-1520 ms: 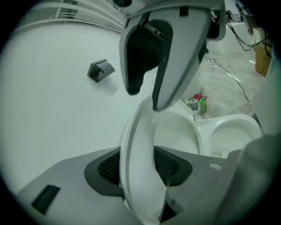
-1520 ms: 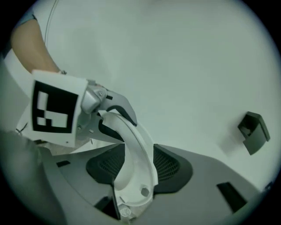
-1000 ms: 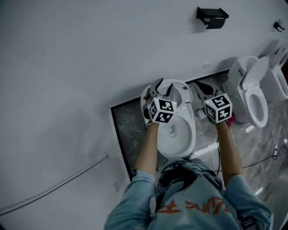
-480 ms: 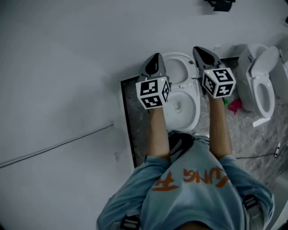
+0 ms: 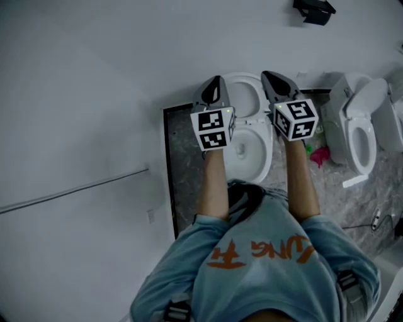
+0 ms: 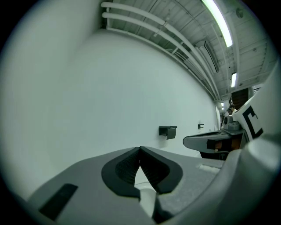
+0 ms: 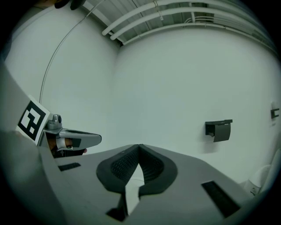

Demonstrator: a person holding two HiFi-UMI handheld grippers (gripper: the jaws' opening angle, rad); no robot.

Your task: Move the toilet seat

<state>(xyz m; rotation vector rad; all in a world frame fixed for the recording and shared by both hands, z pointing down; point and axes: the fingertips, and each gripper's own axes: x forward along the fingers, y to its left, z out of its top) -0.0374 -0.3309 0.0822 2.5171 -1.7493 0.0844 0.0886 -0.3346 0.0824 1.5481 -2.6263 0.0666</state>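
**Seat up, both tools off it**

The left tool and the right tool are each closed on nothing and held above the toilet bowl. The toilet seat appears tipped up against the white wall, so nothing steadies it. If it is not leaning far enough back, it could drop and slam onto the bowl. Closed tips brought back in could also knock it forward. There is no worktop here, only a marbled floor with a pink object lying on it. A second toilet stands to the right, a black holder is fixed to the wall, and pipes and strip lights run overhead.
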